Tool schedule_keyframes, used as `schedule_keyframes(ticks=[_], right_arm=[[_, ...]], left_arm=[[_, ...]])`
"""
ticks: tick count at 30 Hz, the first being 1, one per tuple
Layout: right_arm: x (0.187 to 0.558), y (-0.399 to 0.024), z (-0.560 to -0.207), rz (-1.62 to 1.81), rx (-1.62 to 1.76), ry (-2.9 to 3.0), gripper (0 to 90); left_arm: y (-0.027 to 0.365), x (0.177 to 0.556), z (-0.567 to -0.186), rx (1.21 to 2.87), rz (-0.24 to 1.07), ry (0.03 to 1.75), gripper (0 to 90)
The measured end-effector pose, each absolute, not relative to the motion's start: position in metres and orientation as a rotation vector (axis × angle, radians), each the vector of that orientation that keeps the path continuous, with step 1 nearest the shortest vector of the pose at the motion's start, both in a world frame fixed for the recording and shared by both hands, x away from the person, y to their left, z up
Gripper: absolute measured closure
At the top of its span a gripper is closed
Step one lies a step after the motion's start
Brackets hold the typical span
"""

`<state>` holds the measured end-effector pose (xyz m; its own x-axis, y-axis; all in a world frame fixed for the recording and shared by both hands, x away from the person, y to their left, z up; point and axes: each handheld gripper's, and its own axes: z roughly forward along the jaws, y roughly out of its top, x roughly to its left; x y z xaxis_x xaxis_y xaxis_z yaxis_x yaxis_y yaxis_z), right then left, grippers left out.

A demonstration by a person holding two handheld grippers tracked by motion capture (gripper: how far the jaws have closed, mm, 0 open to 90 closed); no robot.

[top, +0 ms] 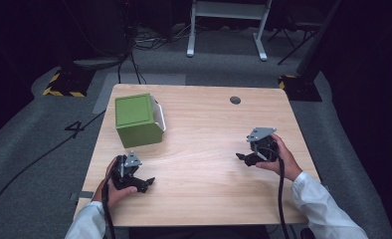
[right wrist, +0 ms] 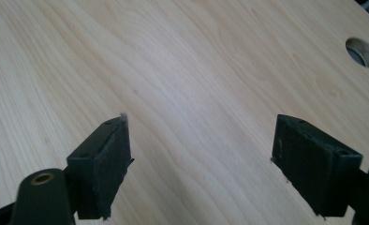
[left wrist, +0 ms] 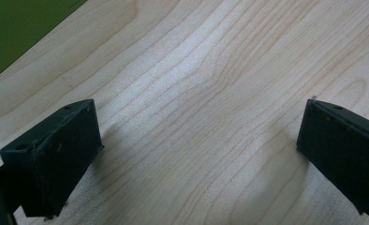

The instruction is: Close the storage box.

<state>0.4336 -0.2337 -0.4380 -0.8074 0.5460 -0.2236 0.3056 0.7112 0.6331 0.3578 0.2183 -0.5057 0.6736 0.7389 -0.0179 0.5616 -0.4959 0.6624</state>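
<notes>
A green box (top: 137,119) with a white handle on its right side stands at the back left of the wooden table (top: 204,134). My left gripper (top: 145,183) rests near the front left, held by a hand, jaws pointing right and wide apart over bare wood (left wrist: 201,140). A corner of the green box (left wrist: 18,28) shows at the top left of the left gripper view. My right gripper (top: 245,158) sits at the right, jaws pointing left and spread open over bare wood (right wrist: 201,154). Nothing lies between either pair of jaws.
A round cable hole (top: 235,100) is in the table near its back edge, and the same hole (right wrist: 363,51) shows in the right gripper view. Grey carpet (top: 35,149), cables and a white desk frame (top: 229,25) surround the table.
</notes>
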Motion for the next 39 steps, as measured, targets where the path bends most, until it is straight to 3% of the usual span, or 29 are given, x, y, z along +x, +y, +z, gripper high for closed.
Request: schedule_keyframes(ticks=[31,39], right_arm=[[0.377,-0.364,-0.504,1.054,1.050,2.384,18.3],[0.373,-0.367,-0.504,1.043,1.072,2.363,18.2]], left_arm=[[0.218,0.359,-0.506,2.238,0.350,0.997,0.1],[0.217,0.359,-0.506,2.239,0.357,0.996,0.1]])
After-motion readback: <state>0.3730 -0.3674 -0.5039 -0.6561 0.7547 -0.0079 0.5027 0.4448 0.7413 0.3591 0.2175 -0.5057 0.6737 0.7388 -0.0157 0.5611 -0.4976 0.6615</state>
